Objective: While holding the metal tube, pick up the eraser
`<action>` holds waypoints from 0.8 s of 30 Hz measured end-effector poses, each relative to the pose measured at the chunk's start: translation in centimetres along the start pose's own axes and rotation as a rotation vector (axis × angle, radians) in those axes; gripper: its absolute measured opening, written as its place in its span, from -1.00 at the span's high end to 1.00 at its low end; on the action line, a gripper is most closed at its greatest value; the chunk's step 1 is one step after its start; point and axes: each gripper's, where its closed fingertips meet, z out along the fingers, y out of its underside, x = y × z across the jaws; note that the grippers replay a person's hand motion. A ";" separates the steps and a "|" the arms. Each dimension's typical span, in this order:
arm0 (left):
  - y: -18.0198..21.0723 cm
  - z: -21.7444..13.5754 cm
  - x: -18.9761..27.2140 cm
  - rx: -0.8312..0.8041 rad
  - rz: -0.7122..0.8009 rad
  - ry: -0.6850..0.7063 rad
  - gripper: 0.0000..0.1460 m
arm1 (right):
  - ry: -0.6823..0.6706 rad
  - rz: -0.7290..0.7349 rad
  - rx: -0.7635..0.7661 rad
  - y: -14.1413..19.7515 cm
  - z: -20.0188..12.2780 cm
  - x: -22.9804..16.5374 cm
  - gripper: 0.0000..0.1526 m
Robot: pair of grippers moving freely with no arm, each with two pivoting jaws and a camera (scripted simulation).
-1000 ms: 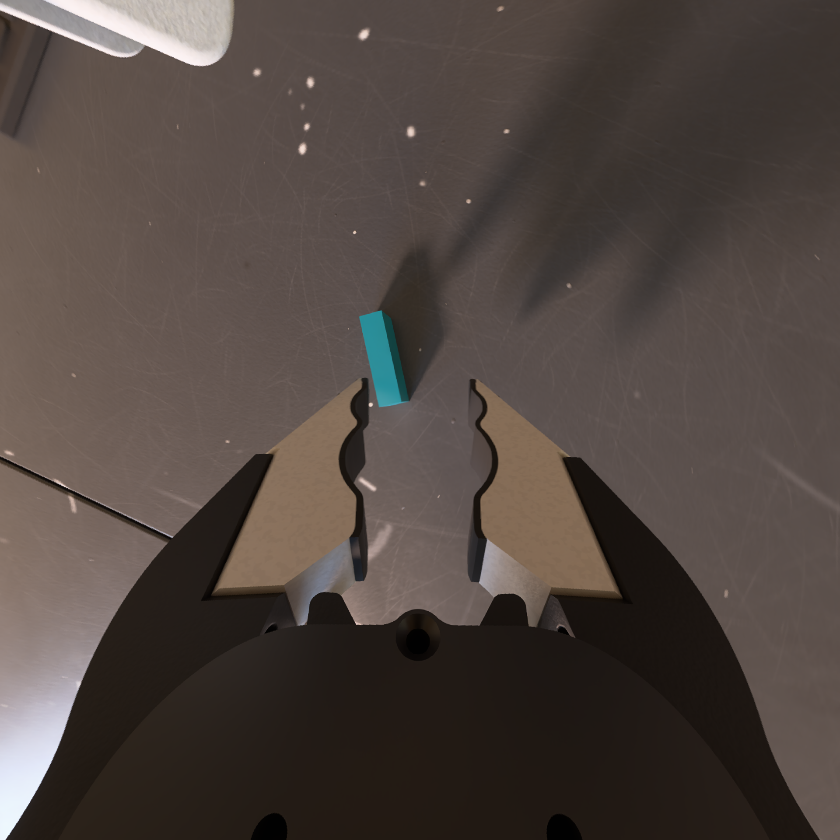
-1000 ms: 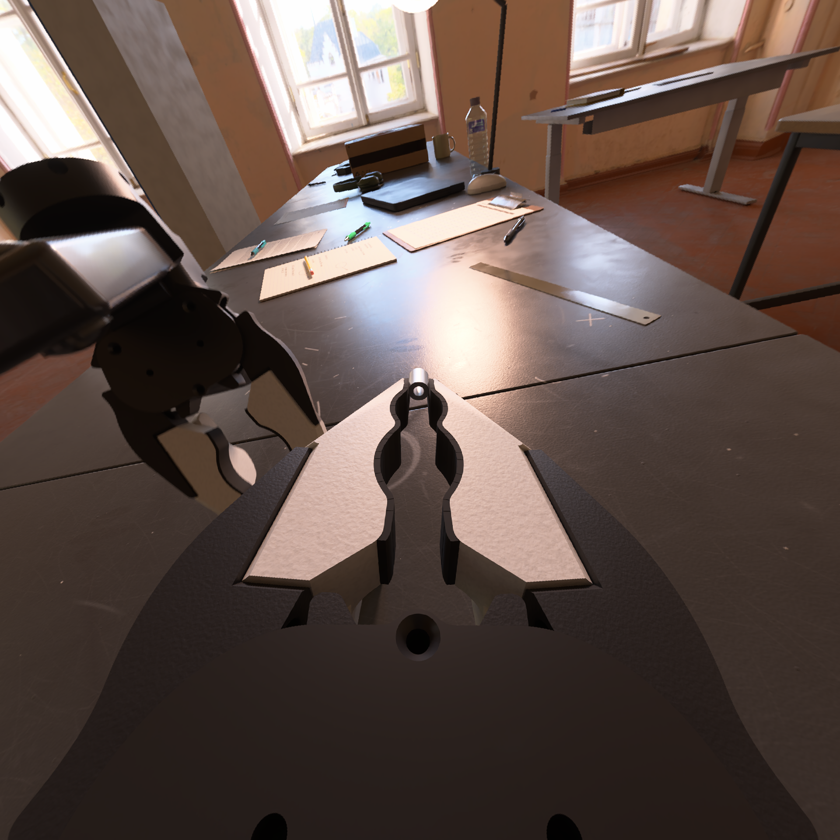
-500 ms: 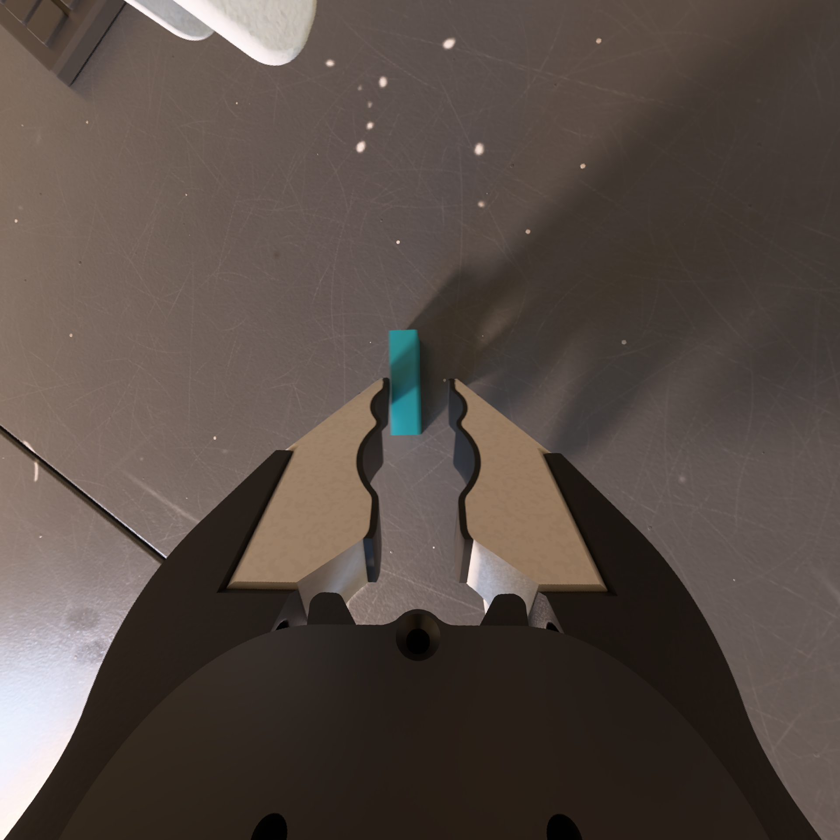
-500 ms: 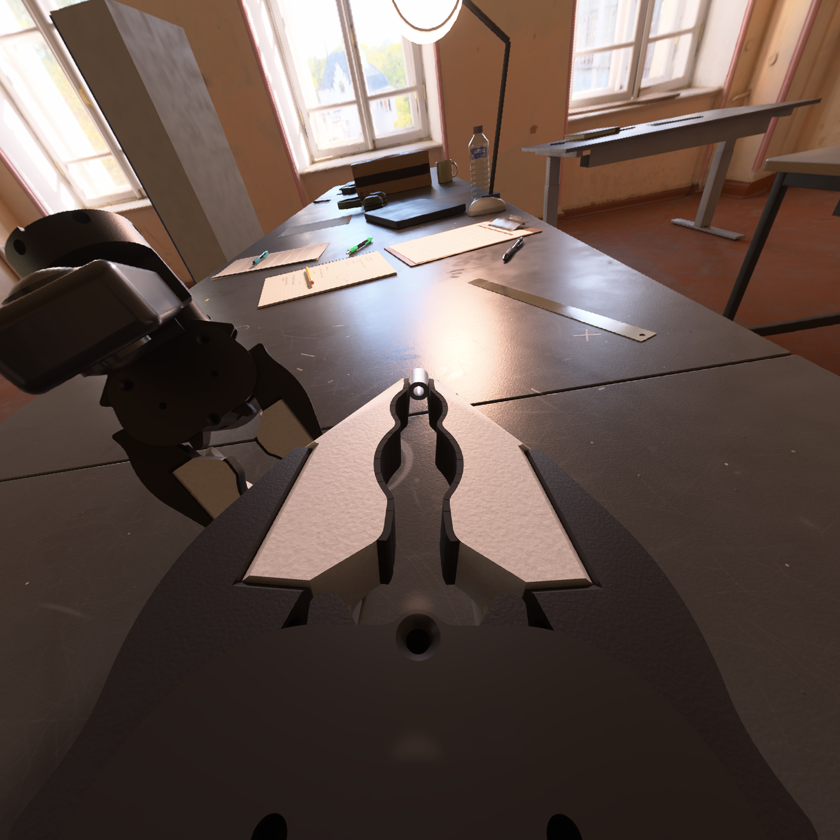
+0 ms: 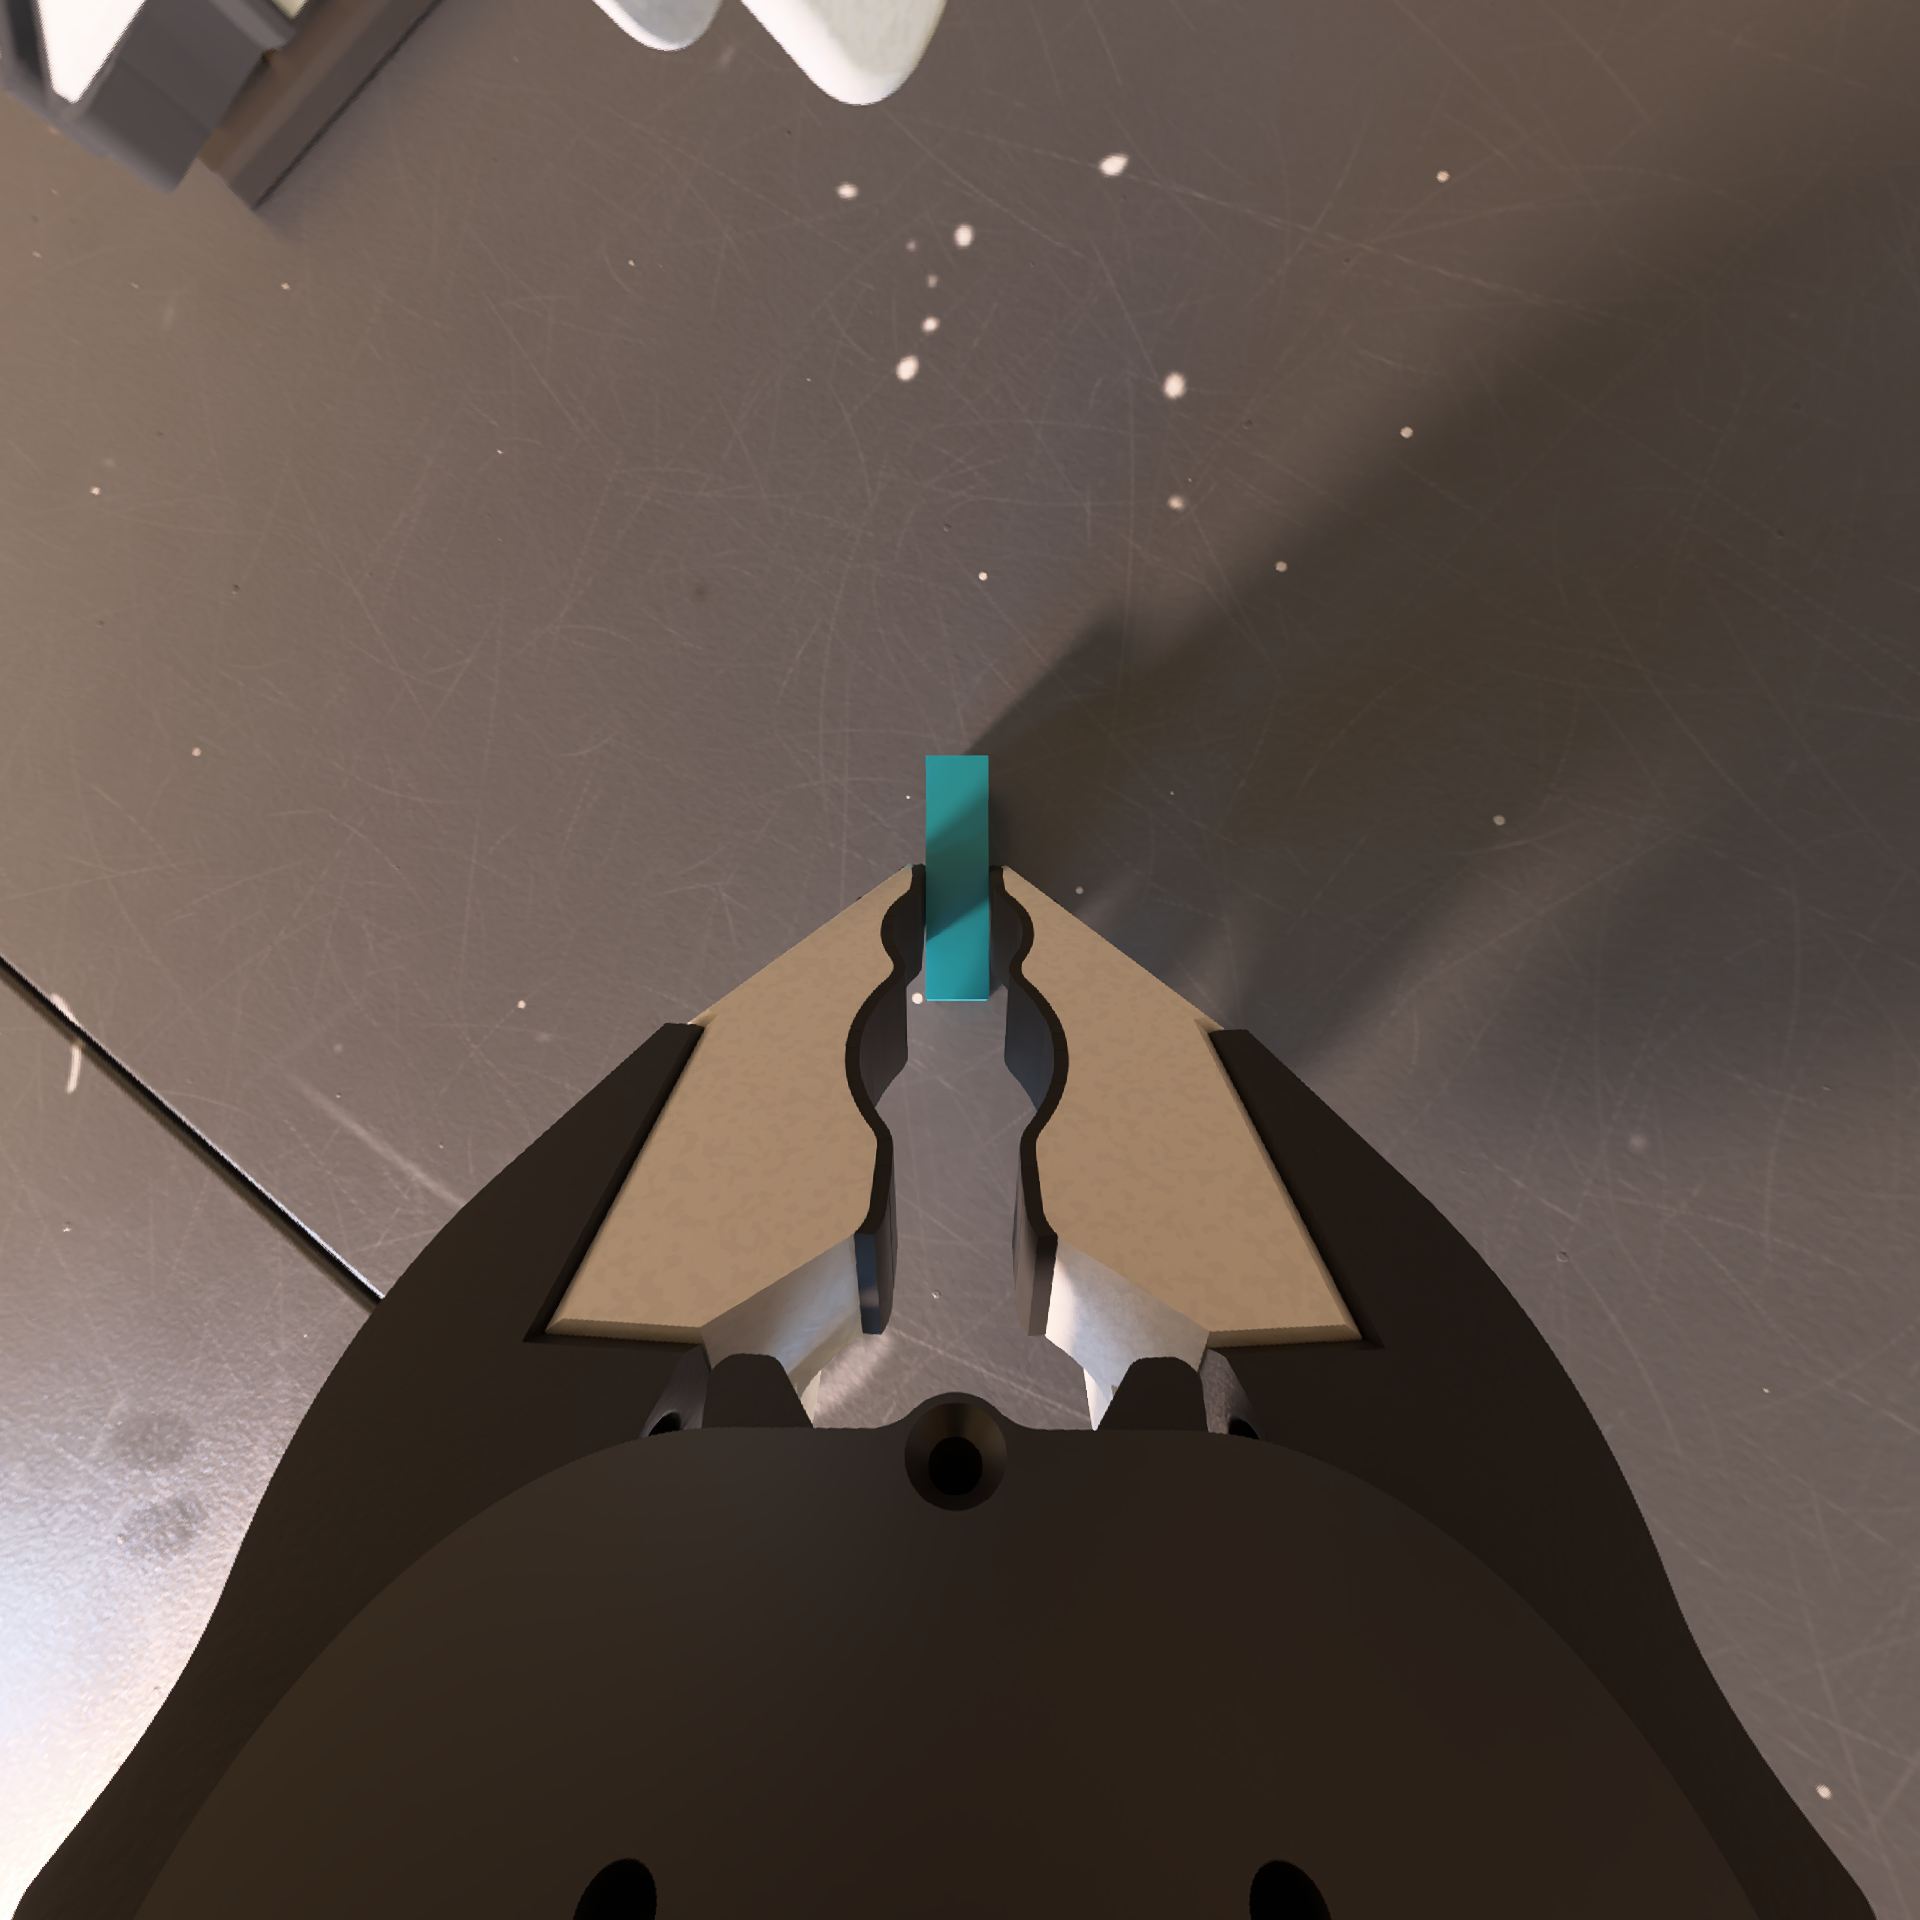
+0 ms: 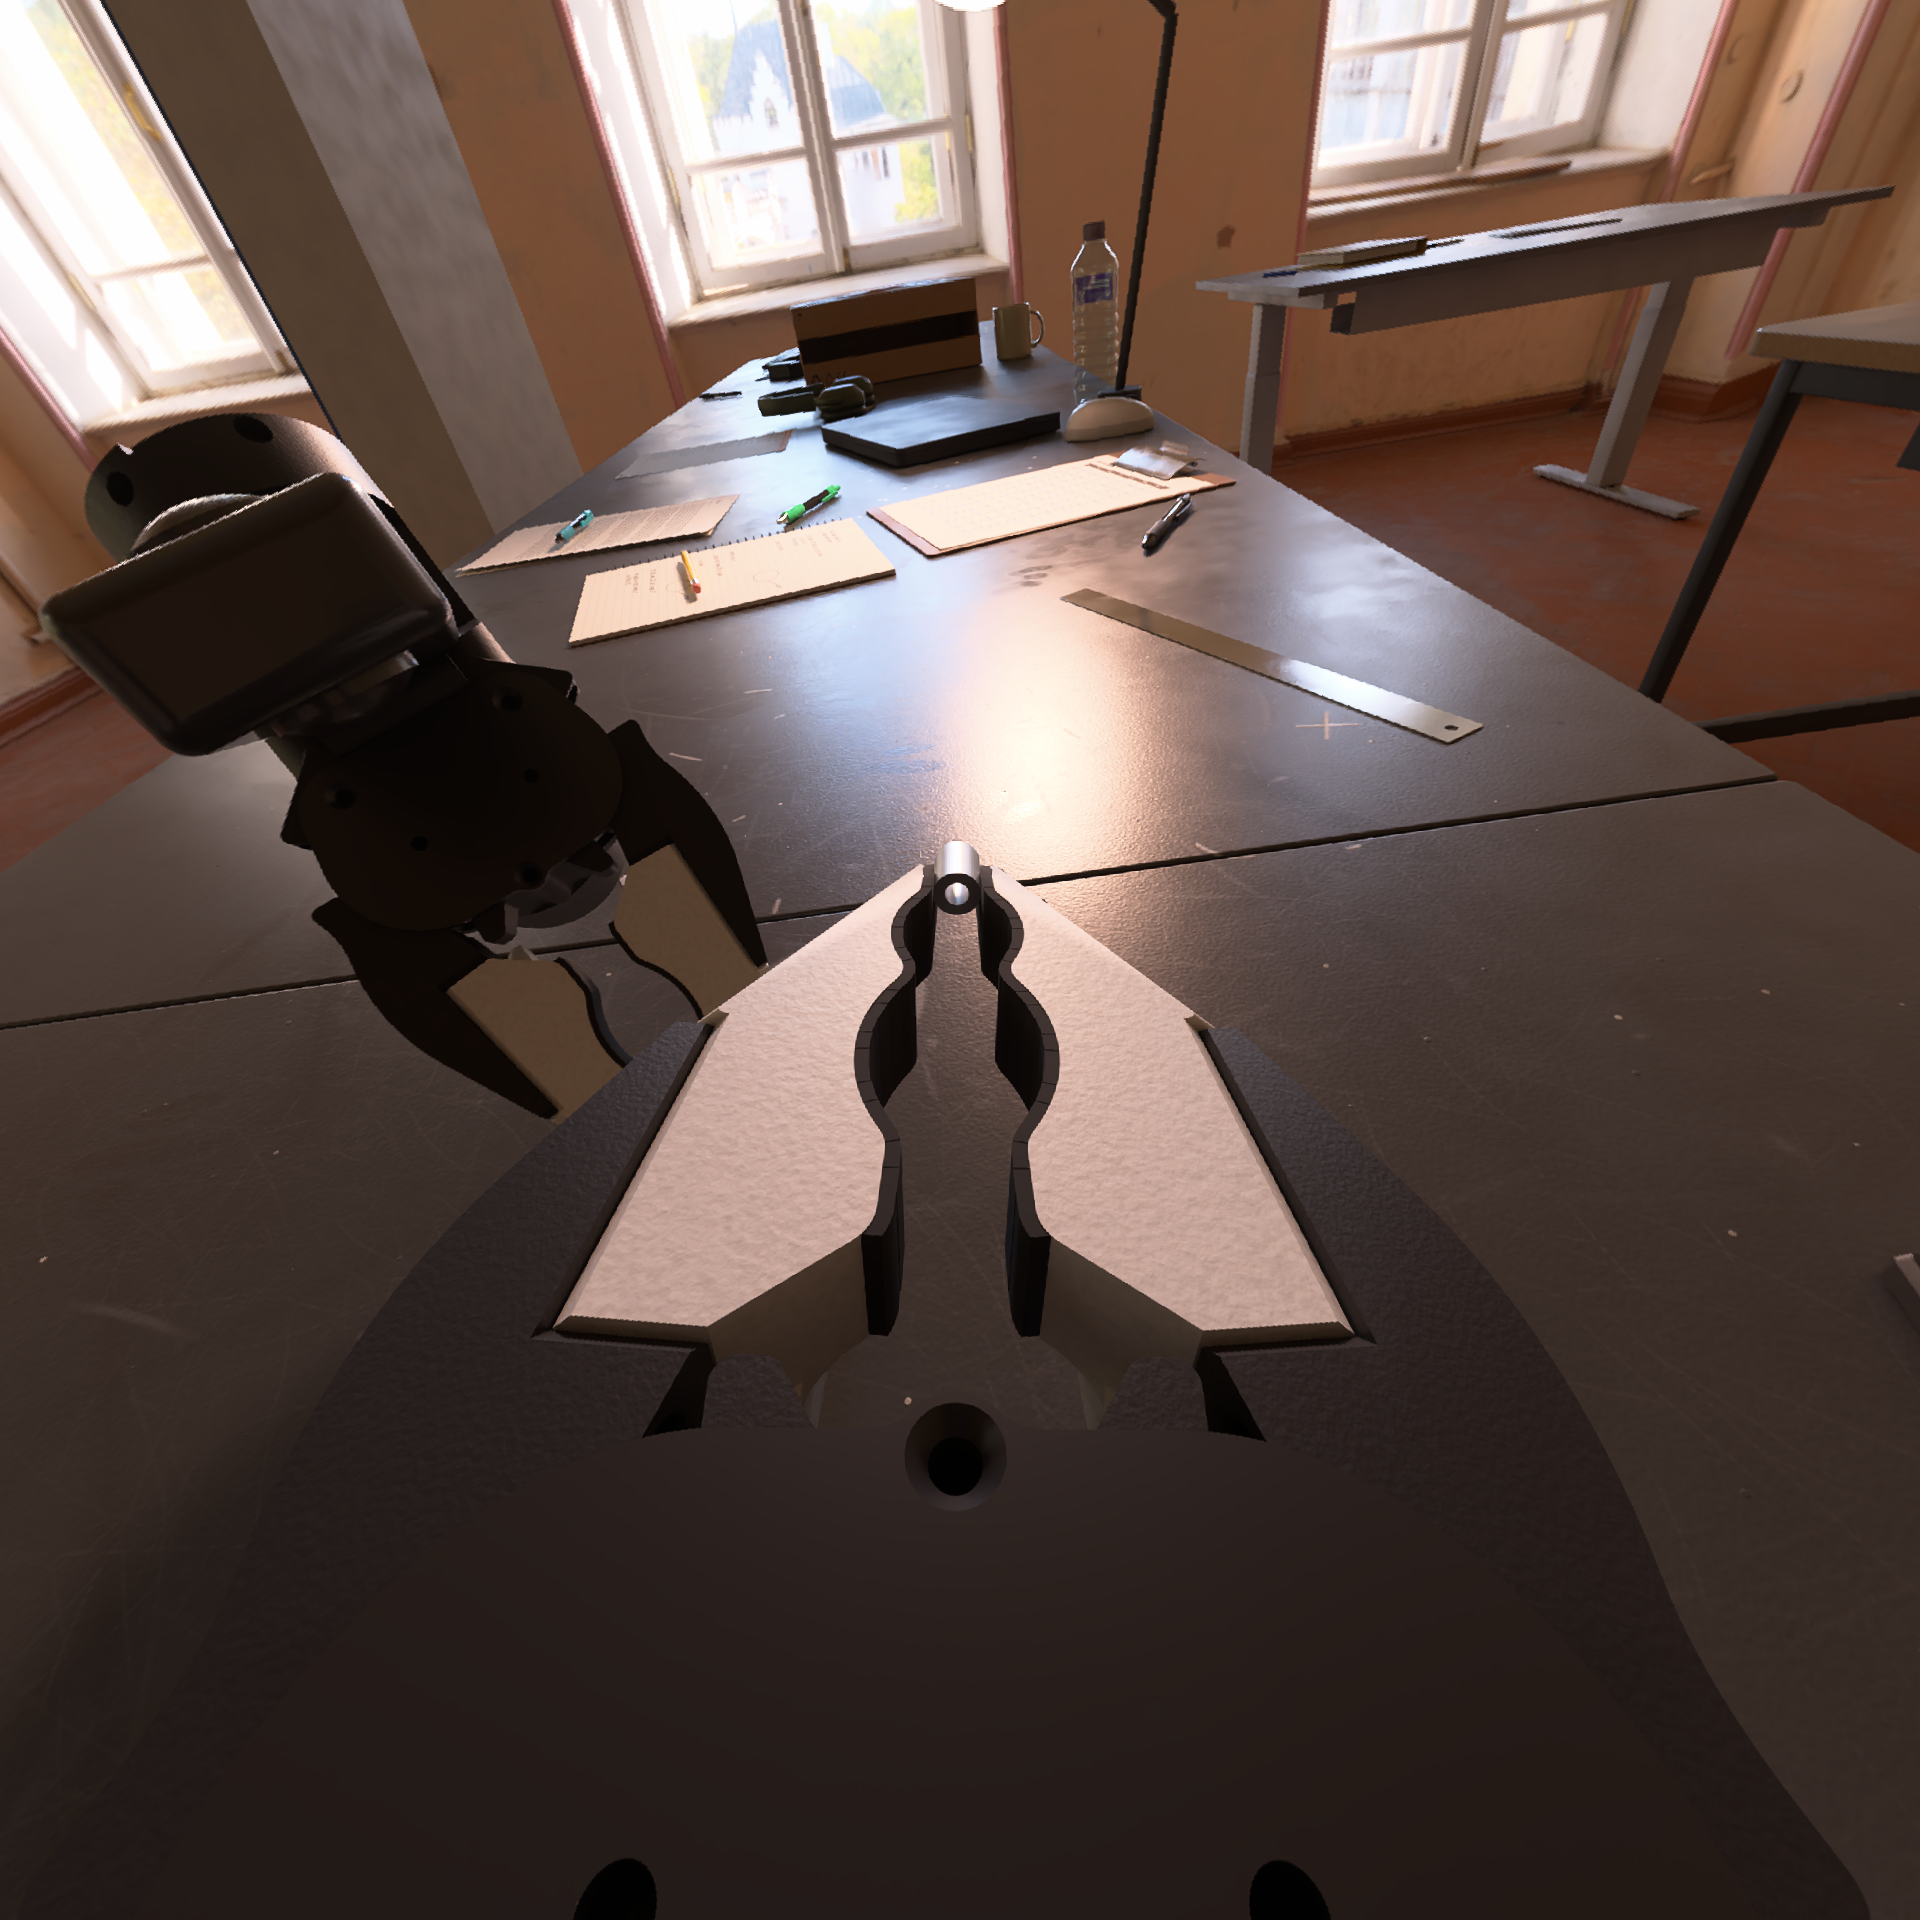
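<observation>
Since a second ago, the left gripper [image 5: 956, 883] has closed in around the eraser [image 5: 956, 878], which then lay ahead of its left fingertip and now sits between both tips. Its tan, wavy-edged fingers [image 5: 769, 1132] appear to press the eraser's two long sides, though contact cannot be confirmed; the far half juts out past the tips. That eraser is a slim teal block with sharp corners, on a dark, scratched, paint-flecked table [image 5: 416, 623]. A seam in the tabletop runs off to this gripper's left, with open surface ahead and to both sides.

Beside it, the right gripper [image 6: 956, 894] is clenched on the metal tube [image 6: 956, 883], a small shiny hollow cylinder pinched at the very tips, above bare table. A flat steel ruler [image 6: 1268, 665] lies well ahead to its right.
</observation>
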 end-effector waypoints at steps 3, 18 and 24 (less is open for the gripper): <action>-0.3 -0.1 -0.3 0.020 0.006 -0.016 0.85 | -0.008 -0.004 0.009 -0.3 -0.4 -0.2 0.91; -1.1 -0.6 -0.9 0.077 -0.024 -0.011 0.85 | -0.020 0.012 0.045 -0.6 -1.4 0.1 0.91; -1.4 -0.9 -1.1 0.095 -0.027 -0.012 0.85 | -0.023 0.020 0.047 -0.4 -1.3 0.2 0.91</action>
